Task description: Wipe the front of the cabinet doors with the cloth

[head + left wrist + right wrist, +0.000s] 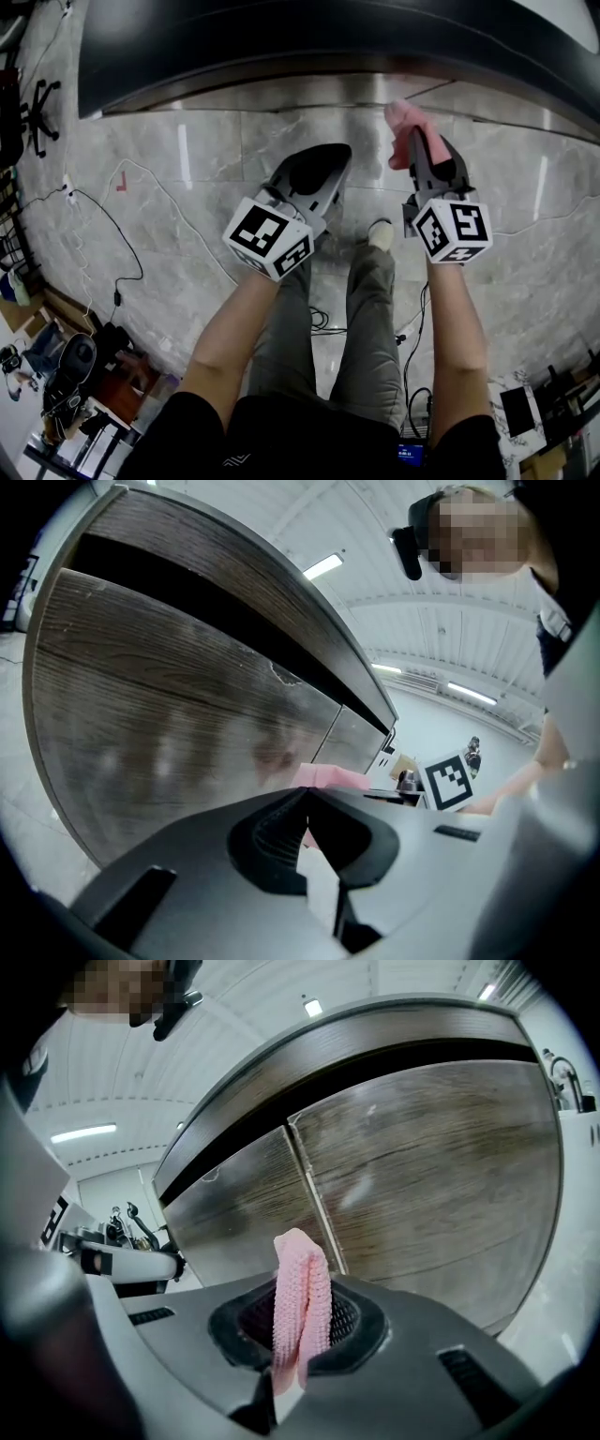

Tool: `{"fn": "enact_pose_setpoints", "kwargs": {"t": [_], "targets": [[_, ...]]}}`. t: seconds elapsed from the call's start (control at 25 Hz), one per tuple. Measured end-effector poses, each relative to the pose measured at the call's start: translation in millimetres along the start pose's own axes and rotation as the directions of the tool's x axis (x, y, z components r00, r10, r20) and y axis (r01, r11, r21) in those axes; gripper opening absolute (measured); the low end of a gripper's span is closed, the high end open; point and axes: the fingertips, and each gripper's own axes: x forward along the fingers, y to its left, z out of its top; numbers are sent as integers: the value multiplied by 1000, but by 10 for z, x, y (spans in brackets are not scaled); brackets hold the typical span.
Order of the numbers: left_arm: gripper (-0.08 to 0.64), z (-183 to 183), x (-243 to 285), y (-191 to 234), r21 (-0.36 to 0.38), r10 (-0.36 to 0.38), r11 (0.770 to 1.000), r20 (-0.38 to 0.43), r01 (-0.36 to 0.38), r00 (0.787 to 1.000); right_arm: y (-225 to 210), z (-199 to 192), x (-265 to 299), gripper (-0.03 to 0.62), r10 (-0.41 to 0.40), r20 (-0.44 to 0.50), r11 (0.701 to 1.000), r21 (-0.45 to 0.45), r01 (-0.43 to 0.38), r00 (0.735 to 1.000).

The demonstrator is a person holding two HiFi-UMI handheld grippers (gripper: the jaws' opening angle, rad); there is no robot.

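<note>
The wood-grain cabinet doors (422, 1176) stand close ahead of both grippers, with a vertical seam (309, 1199) between two of them; they also fill the left gripper view (187, 714). My right gripper (419, 141) is shut on a pink knitted cloth (300, 1302), which sticks up past the jaw tips (405, 124). My left gripper (339, 153) is shut and holds nothing, its jaws meeting at the tip (306, 797). It is to the left of the right one, pointing toward the cabinet. The cloth (330, 776) shows just beyond its tip.
A dark countertop (281, 37) overhangs the cabinet at the top of the head view. Below are a marble floor (187, 178), the person's legs and a shoe (380, 234). Cables (112, 225), an office chair base (39, 112) and clutter (66, 375) lie to the left.
</note>
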Motion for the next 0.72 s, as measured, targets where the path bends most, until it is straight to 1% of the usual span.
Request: {"fn": "enact_pose_setpoints", "kwargs": {"t": [0.16, 0.32, 0.44, 0.6, 0.72], "targets": [[8, 3, -161, 179, -3, 28, 1000, 6, -28, 1000, 297, -101, 142, 43, 44, -25, 999, -4, -44, 999], [8, -22, -366, 437, -18, 72, 997, 13, -71, 997, 666, -224, 312, 43, 99, -62, 995, -18, -100, 993], [8, -43, -578, 668, -28, 105, 994, 23, -105, 994, 1014, -336, 474, 43, 147, -87, 988, -33, -150, 985], [8, -109, -1001, 1107, -55, 165, 985, 41, -163, 985, 1572, -539, 800, 43, 207, -128, 975, -56, -215, 970], [8, -162, -1121, 1197, -74, 200, 978, 42, -197, 979, 1715, -583, 898, 43, 236, -152, 966, -73, -250, 960]]}}
